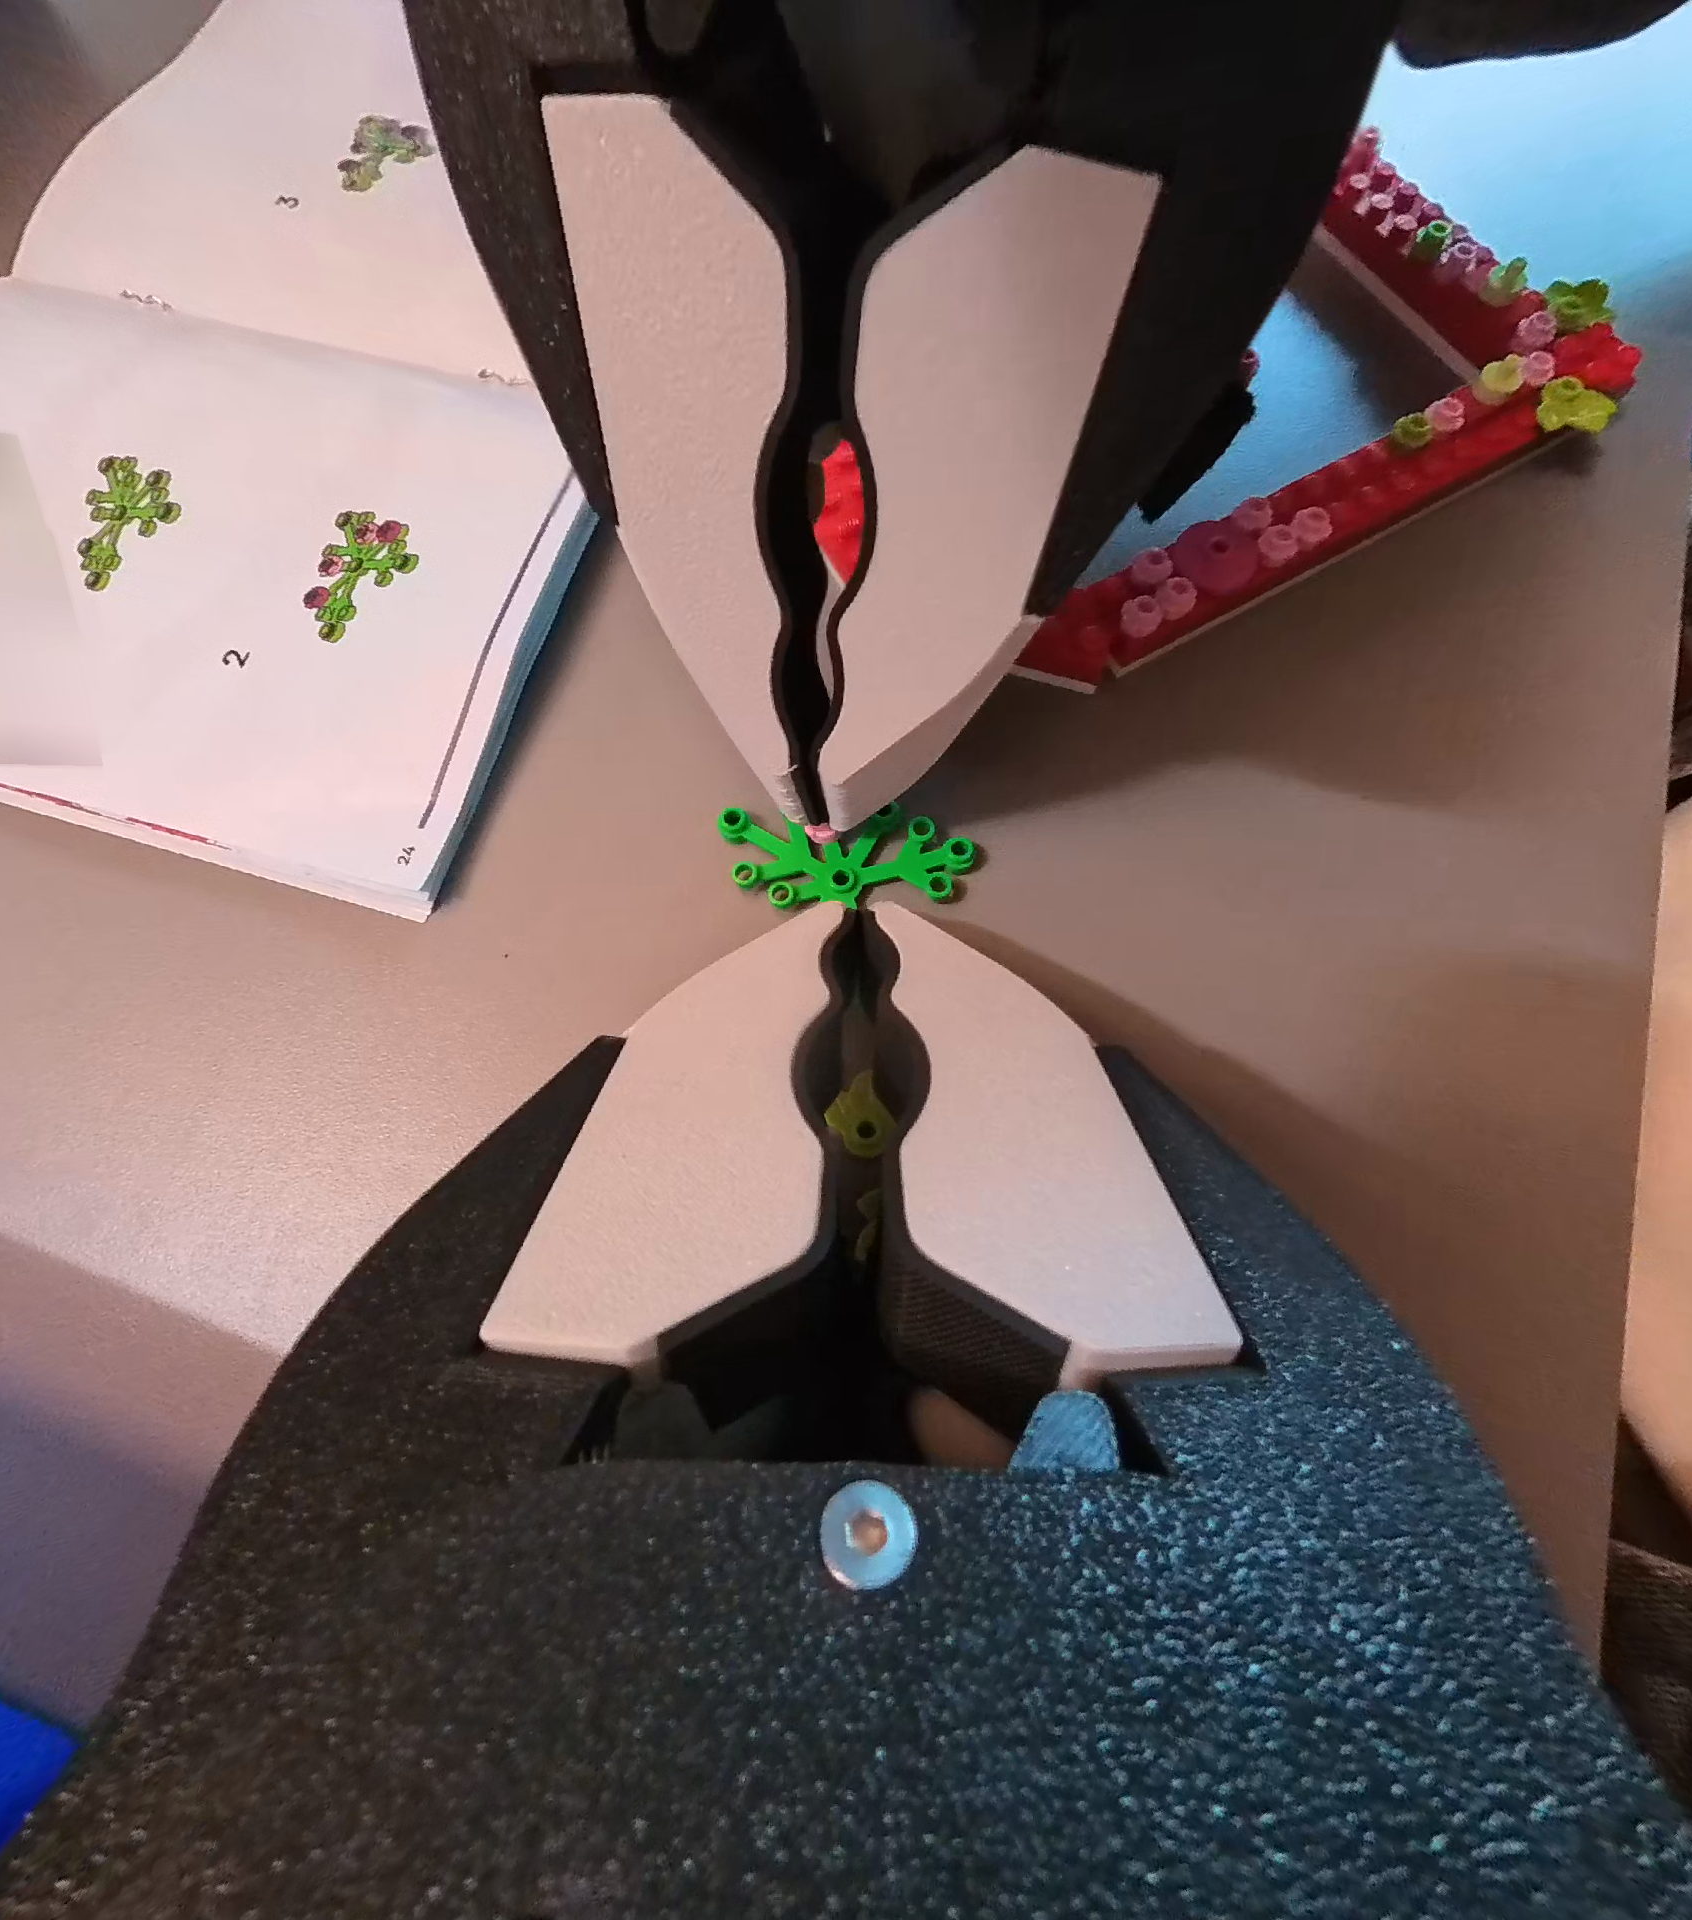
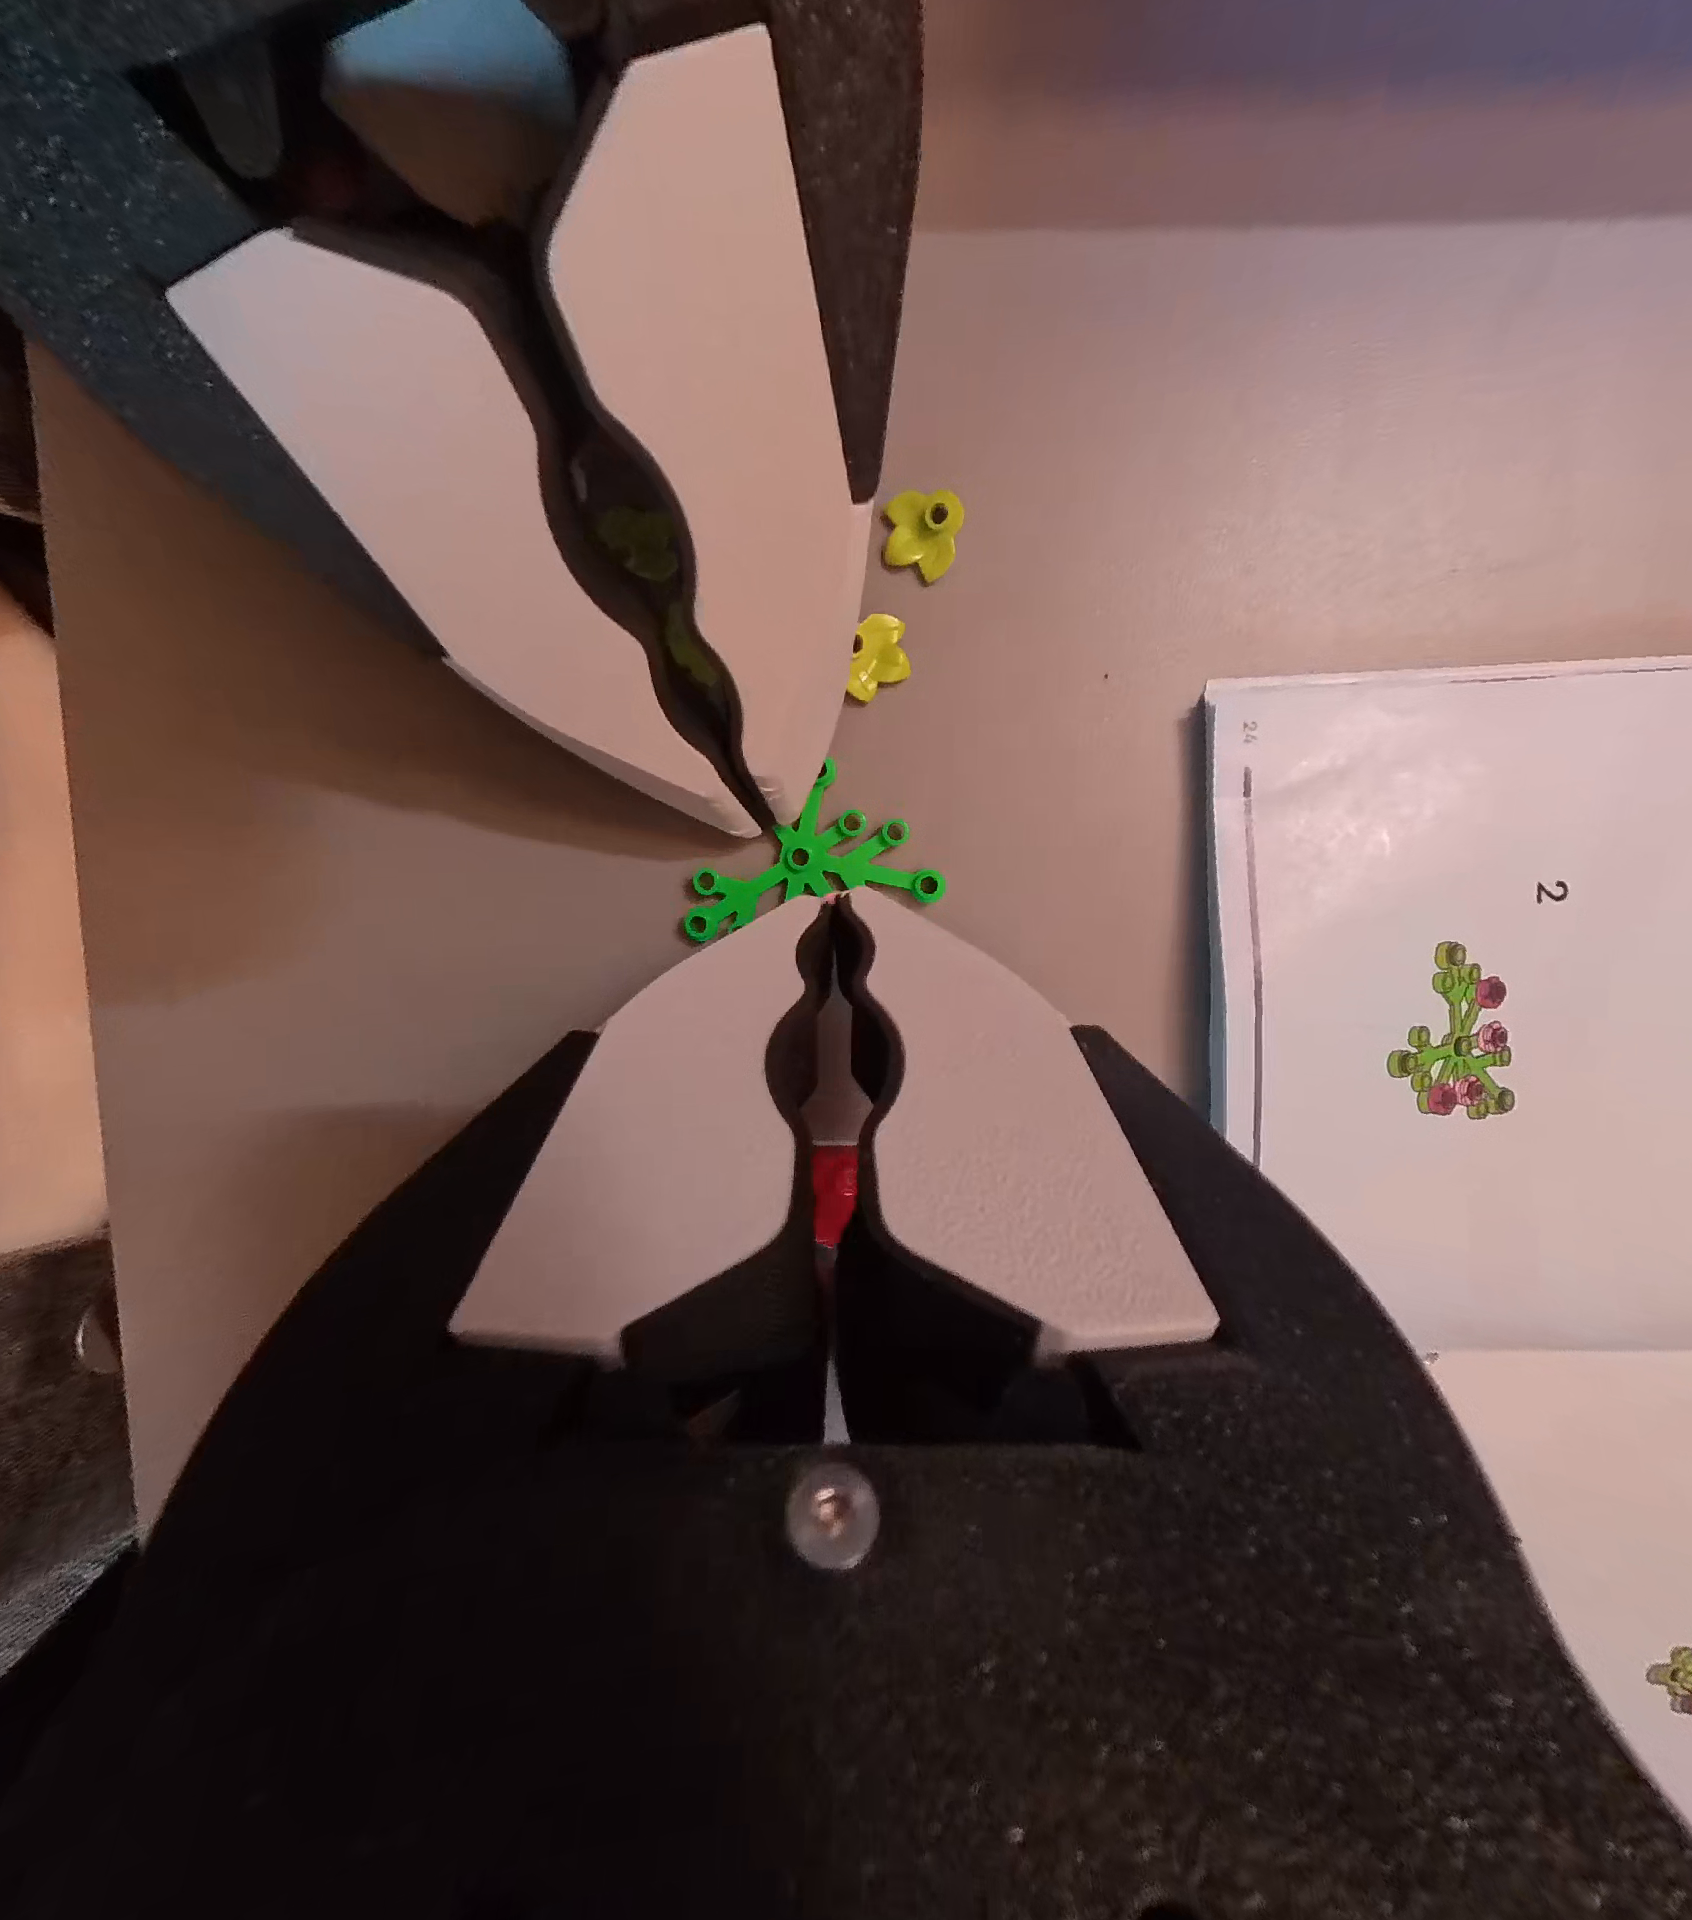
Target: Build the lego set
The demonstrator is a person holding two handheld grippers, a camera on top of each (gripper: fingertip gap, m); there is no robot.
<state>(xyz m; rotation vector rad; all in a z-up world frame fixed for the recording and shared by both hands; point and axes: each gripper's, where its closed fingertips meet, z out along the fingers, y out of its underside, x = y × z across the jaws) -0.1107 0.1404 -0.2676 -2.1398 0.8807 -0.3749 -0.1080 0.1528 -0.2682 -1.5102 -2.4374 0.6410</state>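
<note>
A bright green branching plant piece point(image 1: 847, 868) sits between the two grippers' tips, over the tan table point(image 1: 1237, 935). My left gripper point(image 1: 852, 912) is shut on its stem end from below in the left wrist view. My right gripper point(image 1: 814, 816) comes in from the top, shut on a tiny pink stud point(image 1: 822, 831) that touches the green piece. In the right wrist view my right gripper point(image 2: 837, 900) meets the green piece point(image 2: 800, 862) from below, and the left gripper point(image 2: 762, 819) from the upper left. I cannot tell whether the piece rests on the table.
An open instruction booklet point(image 1: 229, 540) lies to the left, also in the right wrist view point(image 2: 1548, 987). A red brick frame point(image 1: 1341, 499) with pink and lime studs lies at the back right. Two lime flower pieces point(image 2: 925, 532) point(image 2: 878, 657) lie loose. The table edge point(image 1: 1652, 935) runs along the right. Only a small space, under 4 cm, lies between the two pairs of fingers.
</note>
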